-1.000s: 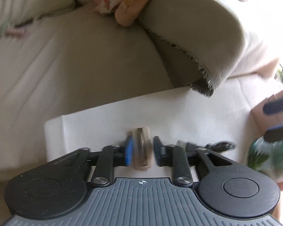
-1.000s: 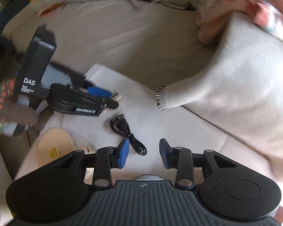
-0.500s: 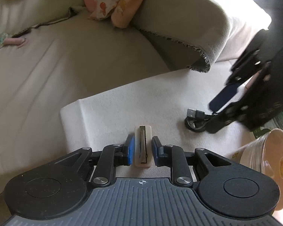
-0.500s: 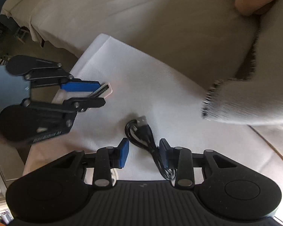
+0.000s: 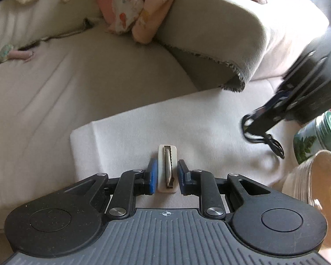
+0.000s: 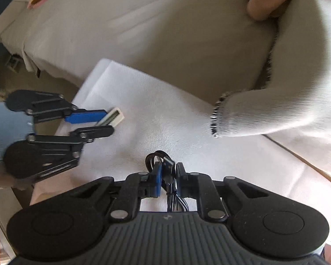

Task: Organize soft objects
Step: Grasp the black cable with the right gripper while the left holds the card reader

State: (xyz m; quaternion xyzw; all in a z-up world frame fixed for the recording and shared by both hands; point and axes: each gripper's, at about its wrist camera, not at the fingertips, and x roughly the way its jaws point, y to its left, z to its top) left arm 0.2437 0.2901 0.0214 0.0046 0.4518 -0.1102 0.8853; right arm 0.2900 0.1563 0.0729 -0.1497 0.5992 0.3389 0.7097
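Note:
My left gripper (image 5: 167,163) is shut on a white hair clip (image 5: 167,170) with a metal toothed strip, just above the white cloth (image 5: 125,137); the right wrist view shows the same gripper (image 6: 109,121) and clip (image 6: 114,115) at the left. My right gripper (image 6: 168,165) points steeply down at the cloth (image 6: 143,101). Its jaws are closing, and the coiled black USB cable (image 6: 151,158) is pinched between the blue pads. In the left wrist view the right gripper (image 5: 252,121) stands over the cable (image 5: 274,145) at the right.
The cloth lies on a beige sofa seat (image 5: 44,84). A grey cover with a frayed edge (image 5: 209,33) hangs over the arm, with pink patterned fabric (image 5: 130,6) behind it. A green jar (image 5: 315,137) and a round tin (image 5: 315,176) stand at the right.
My right gripper came down over the black cable and its jaws narrowed around it. The left gripper kept the clip and shifted slightly over the cloth.

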